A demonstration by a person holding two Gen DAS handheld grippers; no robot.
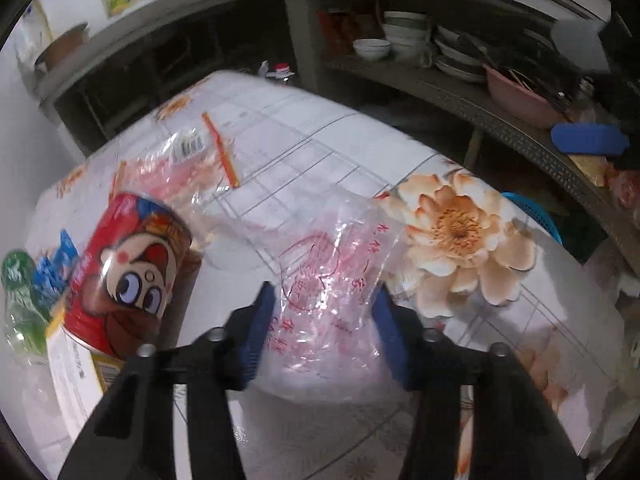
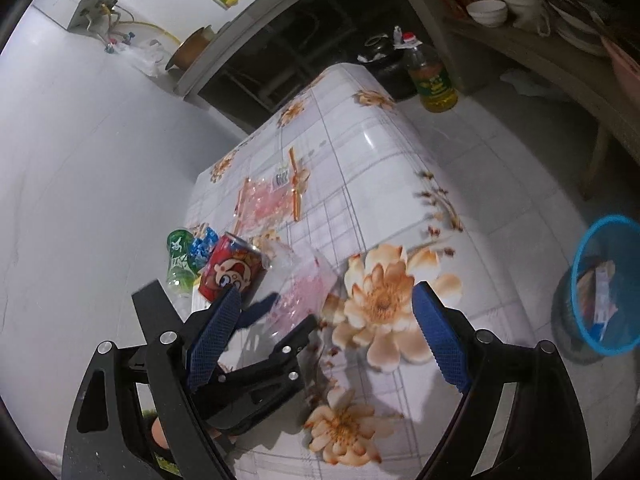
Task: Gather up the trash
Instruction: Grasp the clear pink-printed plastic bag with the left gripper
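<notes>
**Left gripper at the clear plastic bag; right gripper held wide**

The left gripper (image 1: 324,300) is lowered over a crumpled clear plastic bag with red printing (image 1: 340,264) on the floral tablecloth (image 1: 320,148); the bag lies between the blue pads (image 1: 260,320), and the bag's edges are seen against both pads, but whether they press on it cannot be told; the jaws stand partly apart. To the left of the bag a red cartoon-printed can (image 1: 132,272) lies on its side, with a green plastic bottle (image 1: 20,292) and a blue wrapper (image 1: 52,264) beside it and a white carton (image 1: 76,364) below; further back a second clear wrapper with orange strips (image 1: 180,160) is spread flat on the cloth.

The right gripper (image 2: 326,304) is held above the large orange flower print; its jaws are spread wide with nothing between them. From the right wrist view the left gripper (image 2: 288,312) is seen at the bag (image 2: 308,280). A blue mesh wastebasket (image 2: 604,284) stands on the floor to the right of the table, well apart from the bag, with some packaging inside.
</notes>
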